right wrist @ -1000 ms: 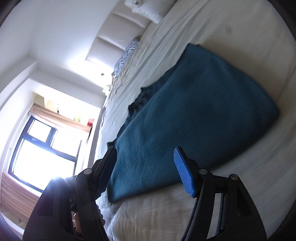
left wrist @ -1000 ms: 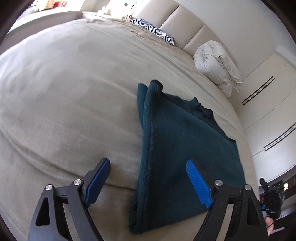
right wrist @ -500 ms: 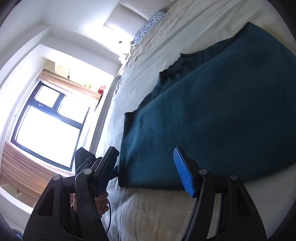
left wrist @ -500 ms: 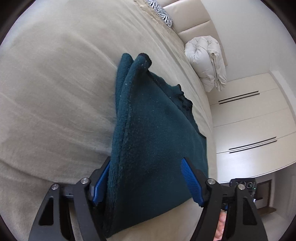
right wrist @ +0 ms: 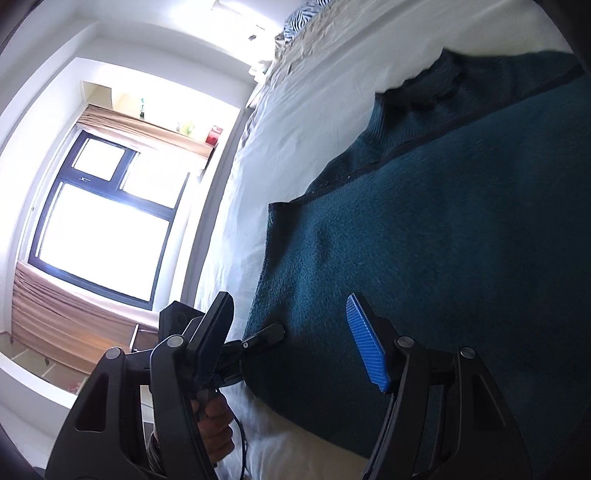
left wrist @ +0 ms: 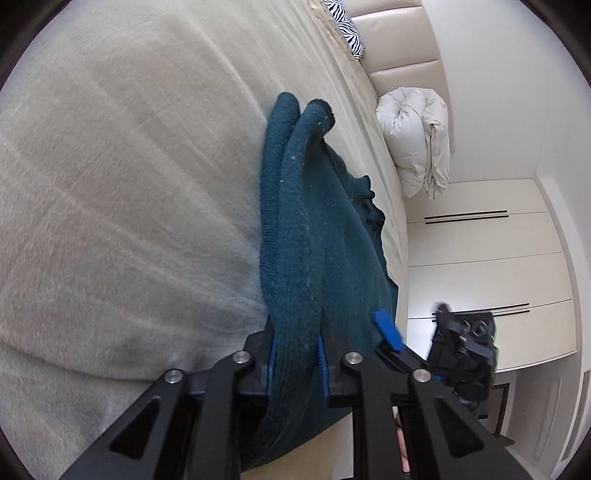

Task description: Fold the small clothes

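sweater [left wrist: 314,236] edge pinched by closed left gripper [left wrist: 295,354]; right gripper [right wrist: 291,336], jaws wide and empty, should clamp the matching corner before lifting evenly.

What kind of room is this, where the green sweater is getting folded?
Most likely a bedroom. The sweater lies on a big bed with a padded headboard, a zebra pillow sits near it, and tall white wardrobe doors line the wall.
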`<state>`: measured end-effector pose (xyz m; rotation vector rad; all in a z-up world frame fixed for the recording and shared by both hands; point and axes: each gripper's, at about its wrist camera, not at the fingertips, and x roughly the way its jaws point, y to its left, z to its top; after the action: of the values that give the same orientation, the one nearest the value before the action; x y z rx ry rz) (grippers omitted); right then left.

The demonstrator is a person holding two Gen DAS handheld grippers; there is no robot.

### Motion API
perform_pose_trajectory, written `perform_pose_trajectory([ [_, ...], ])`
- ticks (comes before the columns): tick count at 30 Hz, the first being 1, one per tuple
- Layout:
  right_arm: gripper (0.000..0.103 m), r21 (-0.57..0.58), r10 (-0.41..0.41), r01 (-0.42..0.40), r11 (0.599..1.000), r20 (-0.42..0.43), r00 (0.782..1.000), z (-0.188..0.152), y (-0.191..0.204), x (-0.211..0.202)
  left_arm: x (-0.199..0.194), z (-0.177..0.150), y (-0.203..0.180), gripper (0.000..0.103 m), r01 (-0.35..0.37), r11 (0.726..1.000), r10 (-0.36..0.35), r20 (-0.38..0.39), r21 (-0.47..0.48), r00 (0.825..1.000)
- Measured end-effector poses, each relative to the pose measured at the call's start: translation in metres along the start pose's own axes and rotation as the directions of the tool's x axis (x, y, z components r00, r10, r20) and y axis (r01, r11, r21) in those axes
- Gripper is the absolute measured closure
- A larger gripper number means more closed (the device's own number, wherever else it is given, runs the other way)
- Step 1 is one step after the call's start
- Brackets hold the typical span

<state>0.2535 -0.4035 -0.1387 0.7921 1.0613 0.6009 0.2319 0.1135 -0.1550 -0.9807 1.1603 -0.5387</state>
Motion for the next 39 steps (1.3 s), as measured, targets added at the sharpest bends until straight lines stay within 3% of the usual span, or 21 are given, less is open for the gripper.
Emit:
perform_pose_trajectory([
  [2,0.043,0.038,-0.058,0.059,0.998,-0.025,0.998,0.002,-0.017,0.014,-0.002,-0.001,-0.003,0.086,0.003,1.0,-0.003,0.005,0.003,1.0],
  [5,0.046,0.077,0.026,-0.026,0.997,0.001,1.0,0.002,-0.035,0.011,-0.006,0.0,-0.013,0.086,-0.006,0.999,0.005,0.011,0.032,1.0],
  [8,0.046,0.113,0.059,-0.06,0.992,0.009,0.998,0.001,-0.041,0.0,-0.005,0.0,-0.037,0.086,-0.027,0.996,0.026,0.019,0.089,0.999],
  [16,0.043,0.18,0.136,-0.162,0.97,0.149,0.979,0.009,-0.075,-0.079,0.019,-0.012,-0.125,0.086,-0.057,0.962,0.053,0.022,0.267,0.998],
  [23,0.041,0.279,0.161,-0.236,0.931,0.266,0.951,0.021,-0.132,-0.157,0.105,-0.037,-0.183,0.086,-0.039,0.931,0.068,-0.066,0.363,0.996],
  [28,0.041,0.354,0.188,-0.293,0.888,0.303,0.934,0.026,-0.178,-0.189,0.182,-0.067,-0.197,0.085,-0.021,0.91,0.096,-0.16,0.414,0.982],
  [32,0.041,0.362,0.188,-0.284,0.888,0.279,0.942,0.03,-0.186,-0.188,0.209,-0.087,-0.195,0.072,-0.046,0.89,0.148,-0.192,0.455,0.97],
  [35,0.041,0.349,0.171,-0.259,0.901,0.263,0.95,0.035,-0.18,-0.184,0.194,-0.094,-0.204,0.04,-0.002,0.872,0.114,-0.199,0.489,0.973],
  [36,0.041,0.35,0.168,-0.255,0.901,0.26,0.951,0.035,-0.179,-0.183,0.184,-0.095,-0.208,0.034,0.006,0.863,0.101,-0.185,0.505,0.977],
  [39,0.041,0.337,0.145,-0.22,0.915,0.235,0.961,0.034,-0.173,-0.186,0.155,-0.097,-0.213,0.028,0.006,0.84,0.081,-0.137,0.543,0.987],
])
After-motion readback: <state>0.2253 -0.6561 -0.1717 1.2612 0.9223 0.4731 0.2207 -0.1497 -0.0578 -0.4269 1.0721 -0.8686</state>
